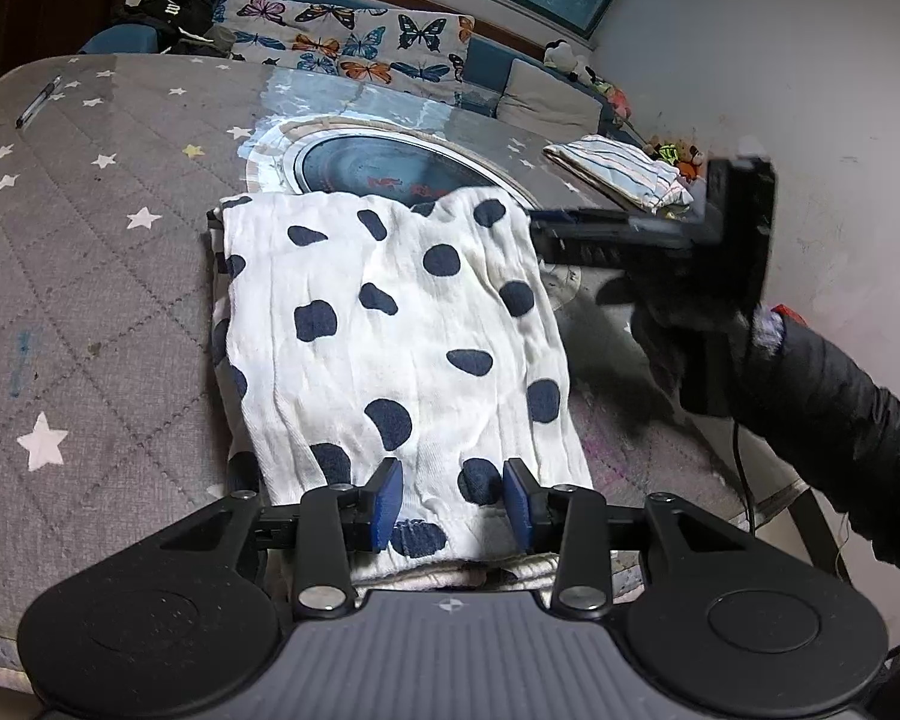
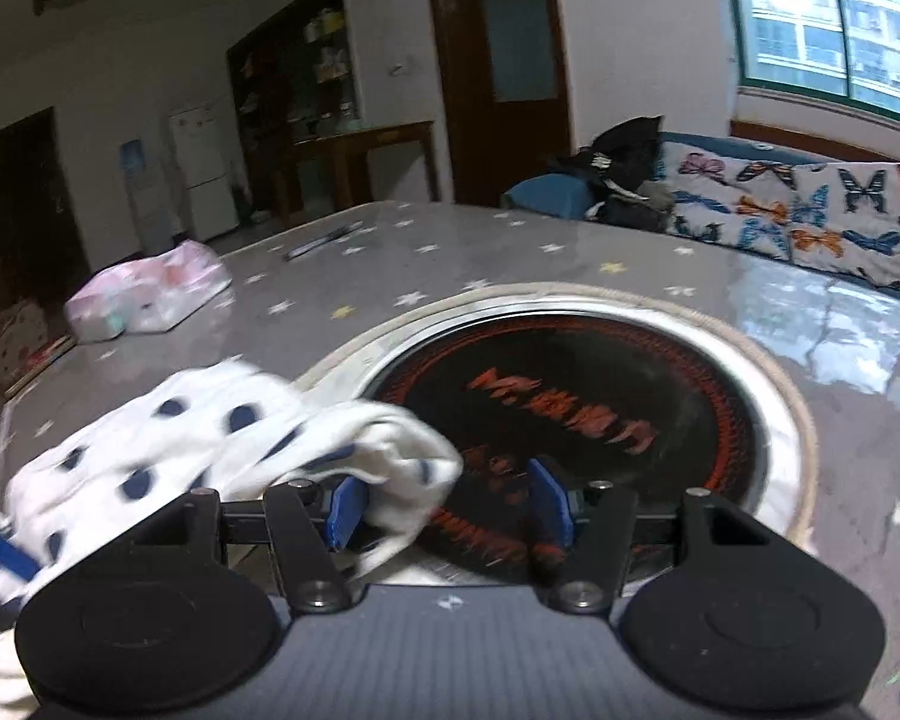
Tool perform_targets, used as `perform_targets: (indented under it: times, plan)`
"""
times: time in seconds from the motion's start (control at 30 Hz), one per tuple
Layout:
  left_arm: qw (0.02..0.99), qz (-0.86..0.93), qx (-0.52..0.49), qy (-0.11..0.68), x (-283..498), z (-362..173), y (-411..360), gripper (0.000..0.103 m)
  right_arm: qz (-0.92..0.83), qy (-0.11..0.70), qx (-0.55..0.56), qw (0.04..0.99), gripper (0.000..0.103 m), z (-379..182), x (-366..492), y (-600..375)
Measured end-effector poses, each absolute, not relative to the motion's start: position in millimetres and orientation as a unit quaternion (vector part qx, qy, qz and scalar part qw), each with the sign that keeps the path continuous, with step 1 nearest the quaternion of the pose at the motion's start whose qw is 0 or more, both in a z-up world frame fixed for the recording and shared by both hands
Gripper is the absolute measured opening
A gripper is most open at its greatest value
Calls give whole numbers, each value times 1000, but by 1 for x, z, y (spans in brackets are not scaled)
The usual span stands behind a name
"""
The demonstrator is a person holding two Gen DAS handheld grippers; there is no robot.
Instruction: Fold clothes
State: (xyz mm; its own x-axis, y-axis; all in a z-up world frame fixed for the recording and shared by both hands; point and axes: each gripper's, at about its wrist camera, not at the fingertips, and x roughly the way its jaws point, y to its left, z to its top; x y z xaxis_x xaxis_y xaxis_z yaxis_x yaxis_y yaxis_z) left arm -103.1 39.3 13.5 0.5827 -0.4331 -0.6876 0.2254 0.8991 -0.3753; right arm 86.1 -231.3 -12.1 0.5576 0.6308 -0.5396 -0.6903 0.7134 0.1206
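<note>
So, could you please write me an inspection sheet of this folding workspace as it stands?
Surface: grey star-print table cover with a round black cooktop set in it.
Job's things: white navy-spotted garment, folded over, near edge between the left tongs; folded striped cloth at the far corner.
Clutter: pen, pink tissue pack.
Grippers: left tongs open around the garment's edge; right tongs open, garment corner against one pad.
Cables: thin black lead hanging by the sleeve.
Surroundings: butterfly-print sofa, window, fridge.
</note>
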Motion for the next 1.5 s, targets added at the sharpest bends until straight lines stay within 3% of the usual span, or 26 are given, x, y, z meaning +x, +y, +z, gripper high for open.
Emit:
perform_targets:
  times: [1.13, 1.37, 1.43, 1.5]
  plan:
    - [886, -193, -120, 404, -104, 6, 41, 40, 340, 322, -80, 880, 60, -30, 104, -256]
    - [887, -195, -112, 402, -101, 10, 38, 45, 326, 305, -123, 886, 62, 0, 77, -271]
    - [889, -196, -109, 400, -102, 11, 37, 48, 309, 302, -130, 893, 58, 7, 70, -274]
    - [890, -197, -106, 397, -104, 11, 35, 49, 304, 297, -110, 899, 46, 15, 64, -276]
